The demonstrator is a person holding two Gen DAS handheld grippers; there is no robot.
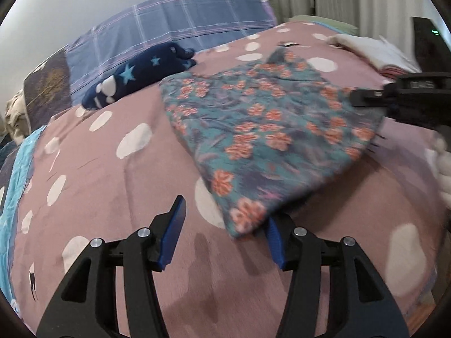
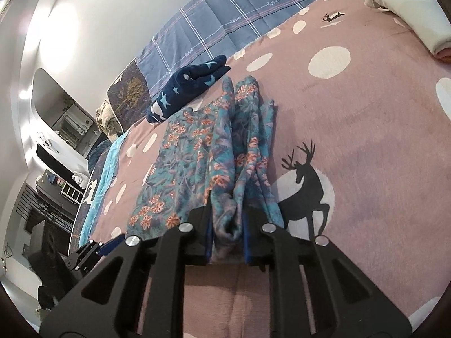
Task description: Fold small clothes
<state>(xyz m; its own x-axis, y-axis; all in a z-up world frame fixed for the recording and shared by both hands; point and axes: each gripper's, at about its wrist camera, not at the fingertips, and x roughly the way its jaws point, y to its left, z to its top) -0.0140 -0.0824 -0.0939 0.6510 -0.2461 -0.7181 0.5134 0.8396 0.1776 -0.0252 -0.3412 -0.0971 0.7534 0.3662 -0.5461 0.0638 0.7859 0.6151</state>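
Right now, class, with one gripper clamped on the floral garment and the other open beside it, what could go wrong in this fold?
1. The right gripper pinches a bunched wad of the floral garment; pulling may crease it or drag it out of shape.
2. The left gripper is open, with one pad at the garment's near corner; closing here might catch only an edge, or the pink bedspread.

On the pink dotted bedspread (image 1: pixel 112 186) lay one floral garment (image 1: pixel 267 129), with one navy star-patterned item (image 1: pixel 135 79) at the far left and one stack of pale folded cloth (image 1: pixel 375 50) at the far right. Two grippers, the left gripper (image 1: pixel 225 225) and the right gripper (image 2: pixel 227 225), were in frame.
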